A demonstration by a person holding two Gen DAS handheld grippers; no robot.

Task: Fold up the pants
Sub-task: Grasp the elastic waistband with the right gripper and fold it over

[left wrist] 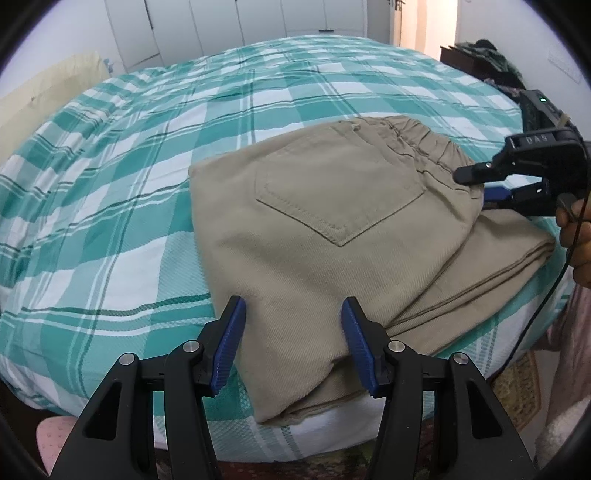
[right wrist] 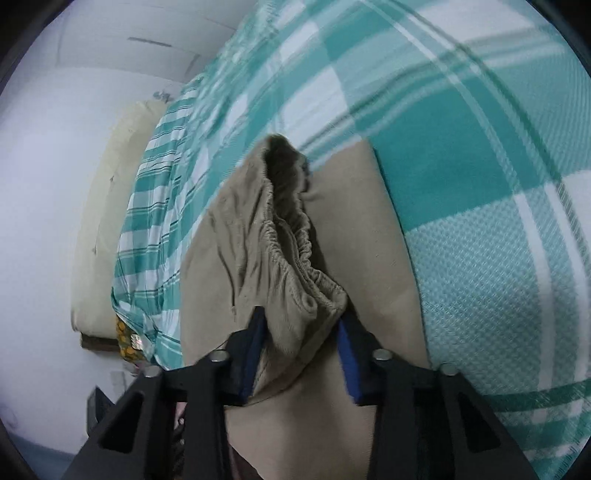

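Observation:
Beige pants lie folded on a teal and white checked bedspread, back pocket facing up, near the bed's front edge. My left gripper straddles the near folded corner; its blue pads stand apart over flat cloth that shows no pinch. My right gripper comes in from the right, shut on the elastic waistband. In the right wrist view that waistband rises bunched between the pads of the right gripper, above the lower layers of the pants.
A person's hand holds the right gripper, with a thin cable hanging from it. White wardrobe doors stand behind the bed and a cream headboard at the left. Dark furniture piled with clothes is at the far right. A patterned rug lies below the bed edge.

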